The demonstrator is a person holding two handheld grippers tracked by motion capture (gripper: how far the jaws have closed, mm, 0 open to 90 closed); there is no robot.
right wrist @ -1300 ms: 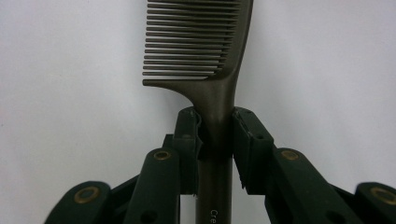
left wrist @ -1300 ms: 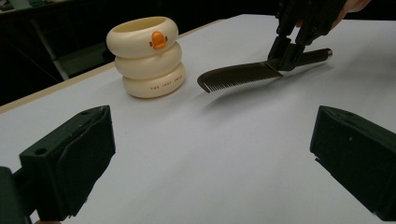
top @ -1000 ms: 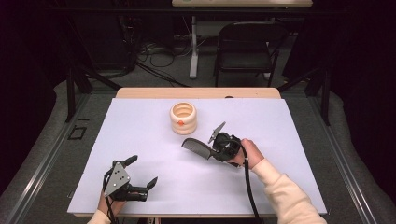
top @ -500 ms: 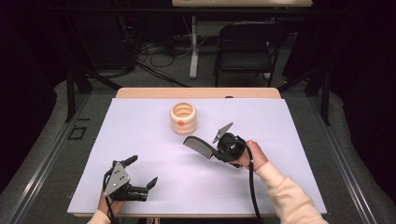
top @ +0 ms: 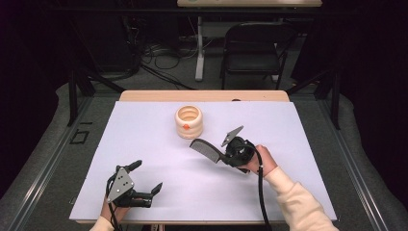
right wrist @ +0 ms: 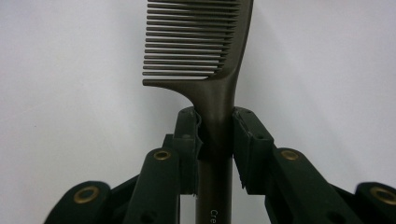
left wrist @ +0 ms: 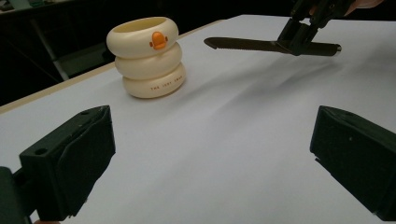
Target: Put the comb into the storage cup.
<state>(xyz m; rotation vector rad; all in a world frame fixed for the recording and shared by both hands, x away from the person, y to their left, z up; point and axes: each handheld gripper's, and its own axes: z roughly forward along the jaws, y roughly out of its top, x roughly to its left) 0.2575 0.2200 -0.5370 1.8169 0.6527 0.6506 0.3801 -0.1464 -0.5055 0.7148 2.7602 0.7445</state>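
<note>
Fingers of the left gripper stand wide apart with nothing between them: two blocky, matte black pads with small round dimples, hovering low over the near left part of the table. On top of this gripper sits one flat grey three-cornered plate dotted with small holes, and a black cable trails back toward the hand.

Farther up the table stands one cream-coloured container, smooth and glossy, shaped like three puffy rings stacked one on another, hollow at the top. Its top ring bears a single small orange duck-bill mark and its bottom ring a line of tiny lettering.

Right of it, the right gripper is clamped on one dark brown comb. In the right gripper view its two fingers press on either side of the smooth, narrow handle just below where it flares into the head. The comb is hard plastic with a curved spine and a single row of many fine, straight, evenly spaced teeth. It is held off the table, near the container but not touching it, its toothed end pointing toward the container.

Covering the table is a plain, matte white sheet with a strip of pale wood showing along its far edge.
</note>
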